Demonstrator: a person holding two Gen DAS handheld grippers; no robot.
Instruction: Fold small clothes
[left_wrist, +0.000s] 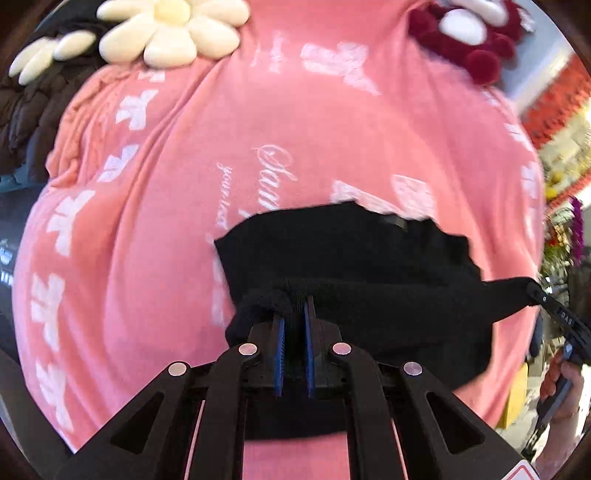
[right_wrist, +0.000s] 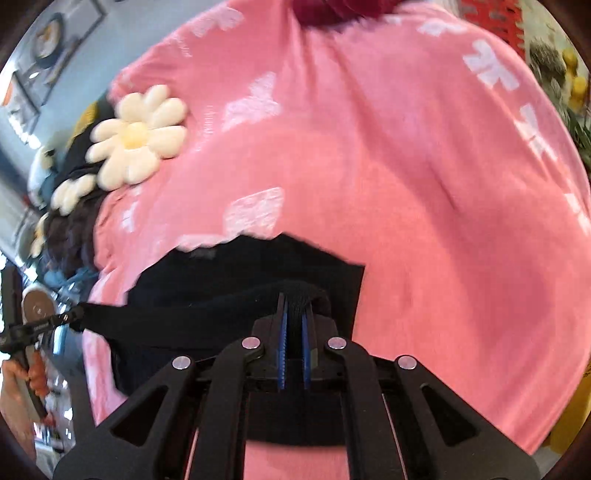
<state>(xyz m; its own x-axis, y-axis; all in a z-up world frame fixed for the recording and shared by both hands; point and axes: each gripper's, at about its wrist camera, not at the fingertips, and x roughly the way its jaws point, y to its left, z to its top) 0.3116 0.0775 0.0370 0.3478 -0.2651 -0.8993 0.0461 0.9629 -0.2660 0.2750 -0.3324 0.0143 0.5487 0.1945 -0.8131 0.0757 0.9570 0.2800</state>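
A small black garment (left_wrist: 351, 251) lies on a pink blanket (left_wrist: 155, 221) with white print. My left gripper (left_wrist: 294, 299) is shut on its near left edge, the cloth bunched between the blue pads. My right gripper (right_wrist: 294, 297) is shut on the near right edge of the same black garment (right_wrist: 229, 288). The near edge is lifted and stretched between the two grippers, folded partly over the rest. The right gripper's tip shows at the far right of the left wrist view (left_wrist: 537, 291), and the left gripper's tip shows at the far left of the right wrist view (right_wrist: 72, 314).
A cream flower cushion (left_wrist: 173, 29) and a dark red flower cushion (left_wrist: 469, 33) lie at the blanket's far end. Dark clothing (left_wrist: 26, 110) is piled off the left side. The pink blanket (right_wrist: 424, 184) covers the whole surface; room clutter lies beyond its edges.
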